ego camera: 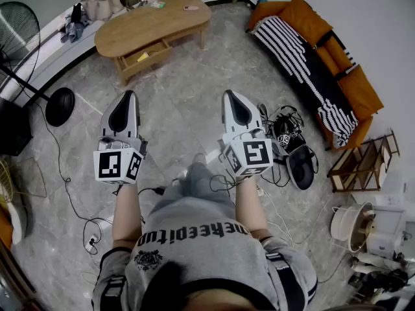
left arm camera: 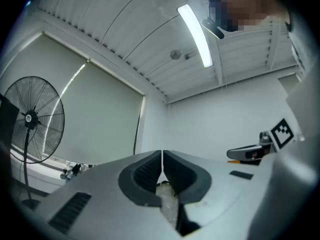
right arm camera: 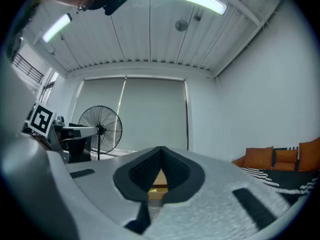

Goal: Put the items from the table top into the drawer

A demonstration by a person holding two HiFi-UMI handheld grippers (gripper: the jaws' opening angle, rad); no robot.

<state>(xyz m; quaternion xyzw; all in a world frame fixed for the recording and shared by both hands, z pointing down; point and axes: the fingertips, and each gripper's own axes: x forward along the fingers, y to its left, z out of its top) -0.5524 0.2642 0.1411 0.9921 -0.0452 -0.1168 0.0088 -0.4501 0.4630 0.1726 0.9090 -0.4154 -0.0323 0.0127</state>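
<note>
Left gripper: jaws pressed together, nothing between them. Right gripper: same, fully closed and empty. Both are held out level-ish, pointing toward the table but well short of it.

Task items are on the table top: a small pink thing and a flat greenish thing, both near the table's far edge. The drawer is pulled out on the table's near side, with something yellow already in it.

Risks, as I read it:
- Both jaws need to open before any pick. Going in closed would just shove the flat items off the far edge.
- The open drawer sticks out on the approach side, so reaching over it to the far edge could knock it.
- A cable tangle lies on the floor between the person and the table, off to the right, and could catch a foot.
- A fan base and its cord sit left of the table's near end.

Room: the floor straight ahead to the table's near side is bare. The sofa is well off the table's right end. Clutter behind the table means no access from that side.
</note>
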